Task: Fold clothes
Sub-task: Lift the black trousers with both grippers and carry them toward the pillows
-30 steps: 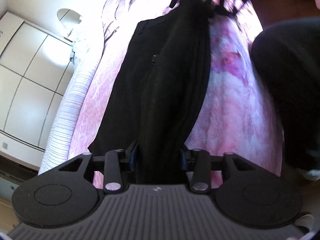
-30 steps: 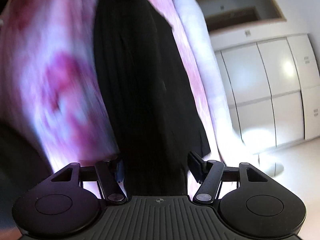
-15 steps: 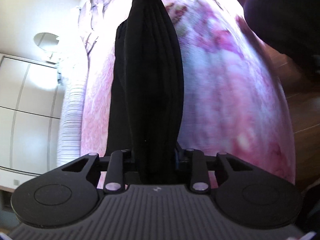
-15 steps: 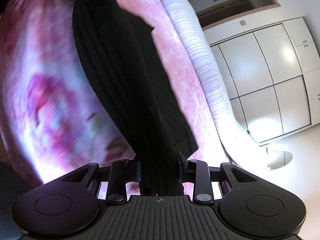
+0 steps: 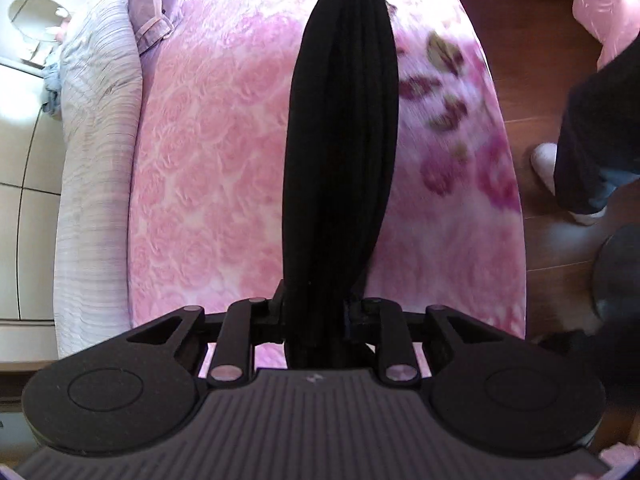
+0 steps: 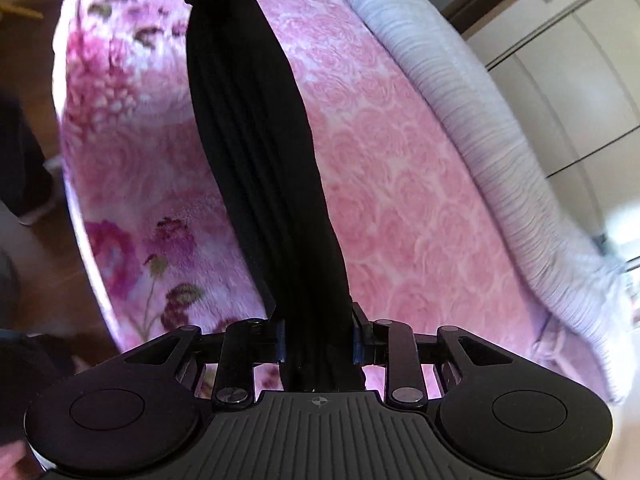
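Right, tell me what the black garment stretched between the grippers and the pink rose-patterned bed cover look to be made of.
Black garment: likely a thin matte knit or jersey; it gathers into fine lengthwise folds without shine. Pink rose-patterned bed cover: probably plush fleece, with embossed roses and a soft fuzzy nap.

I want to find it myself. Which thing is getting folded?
Look at the big pink bed. A long black garment hangs stretched above it, pinched at each end by tongs. It is the only black cloth among all the pink and lilac bedding.

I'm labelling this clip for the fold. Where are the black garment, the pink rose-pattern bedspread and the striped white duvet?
black garment (image 5: pixel 340 140): left wrist view, middle of the bunched hanging cloth.
pink rose-pattern bedspread (image 5: pixel 208 184): left wrist view, bare centre.
striped white duvet (image 6: pixel 500 152): right wrist view, ridged roll.
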`<state>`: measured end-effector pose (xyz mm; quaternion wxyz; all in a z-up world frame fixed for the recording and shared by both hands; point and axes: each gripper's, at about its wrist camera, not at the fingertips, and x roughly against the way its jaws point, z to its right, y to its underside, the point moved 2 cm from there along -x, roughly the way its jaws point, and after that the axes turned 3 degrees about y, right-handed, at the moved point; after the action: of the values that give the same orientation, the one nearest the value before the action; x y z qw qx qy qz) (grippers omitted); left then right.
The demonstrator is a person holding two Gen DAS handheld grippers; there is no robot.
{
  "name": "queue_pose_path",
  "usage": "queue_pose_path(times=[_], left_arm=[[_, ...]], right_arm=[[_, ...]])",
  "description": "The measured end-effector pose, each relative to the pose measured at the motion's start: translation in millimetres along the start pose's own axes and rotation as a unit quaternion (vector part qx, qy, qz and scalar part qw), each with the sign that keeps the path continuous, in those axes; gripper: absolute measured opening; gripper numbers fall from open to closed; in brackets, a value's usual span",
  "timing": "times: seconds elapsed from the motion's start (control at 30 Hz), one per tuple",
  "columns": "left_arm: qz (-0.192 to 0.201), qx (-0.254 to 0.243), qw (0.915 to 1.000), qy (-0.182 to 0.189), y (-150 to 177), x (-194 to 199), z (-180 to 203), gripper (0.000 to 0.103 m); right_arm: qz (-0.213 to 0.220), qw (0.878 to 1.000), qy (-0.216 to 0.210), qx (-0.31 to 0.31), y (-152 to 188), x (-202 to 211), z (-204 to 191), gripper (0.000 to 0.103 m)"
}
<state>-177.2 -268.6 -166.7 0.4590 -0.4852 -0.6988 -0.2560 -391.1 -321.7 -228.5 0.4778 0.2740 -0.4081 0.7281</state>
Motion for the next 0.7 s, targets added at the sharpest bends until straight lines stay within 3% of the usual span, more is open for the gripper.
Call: queue_pose_path(times=[0.13, 0.3, 0.5, 0.7], left_arm=[[0.015, -0.024, 0.9996, 0.006, -51.6, 18.2, -31.6, 0.021], [0.082, -0.078, 0.9935, 0.013, -124.8, 24.7, -57.1, 0.021], [0.175, -0.167, 0.9702, 0.003, -241.2, 9.1, -89.0, 0.021], [0.228, -0.222, 0.948, -0.003, -392.7, -14.3, -125.0, 0.022]], right_arm=[[-0.016, 1.0, -0.005, -0.021, 25.7, 35.3, 43.2, 0.028], [-0.068, 0.996, 0.015, -0.064, 72.9, 75.7, 84.6, 0.028], [-0.157, 0.976, 0.074, -0.131, 146.1, 117.5, 126.9, 0.028], [-0.214, 0.948, 0.126, -0.201, 250.2, 139.1, 184.2, 0.028]])
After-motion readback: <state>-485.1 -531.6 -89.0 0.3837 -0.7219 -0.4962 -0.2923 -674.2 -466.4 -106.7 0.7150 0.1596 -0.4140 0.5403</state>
